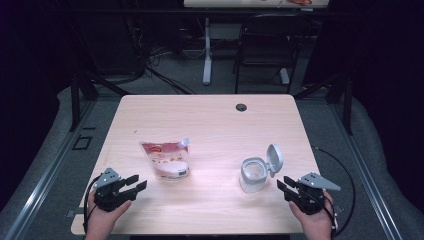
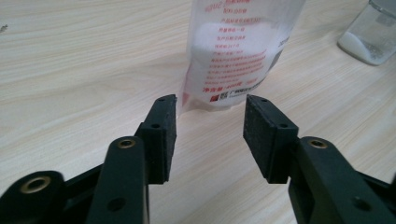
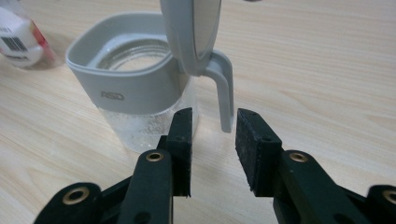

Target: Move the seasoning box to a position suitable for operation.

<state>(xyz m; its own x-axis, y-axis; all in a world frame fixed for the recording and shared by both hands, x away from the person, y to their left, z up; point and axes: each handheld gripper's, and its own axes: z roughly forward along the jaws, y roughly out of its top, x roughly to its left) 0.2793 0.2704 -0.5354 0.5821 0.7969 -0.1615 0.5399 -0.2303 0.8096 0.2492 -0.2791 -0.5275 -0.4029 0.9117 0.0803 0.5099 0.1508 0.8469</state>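
Both hands rest low at the bench's (image 1: 210, 115) near edge, left tongs (image 1: 139, 183) and right tongs (image 1: 283, 185) spread, pinching nothing. 1 spouted pouch (image 1: 166, 159) stands just beyond the left tongs; 1 open-lidded glass jar (image 1: 254, 174) stands just before the right tongs.

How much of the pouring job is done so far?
Done: the jar stands with its lid flipped open, a little white powder at the bottom. In hand: nothing; the left claw and right claw are open beside the pouch and jar. Left: probably lifting the pouch and pouring.
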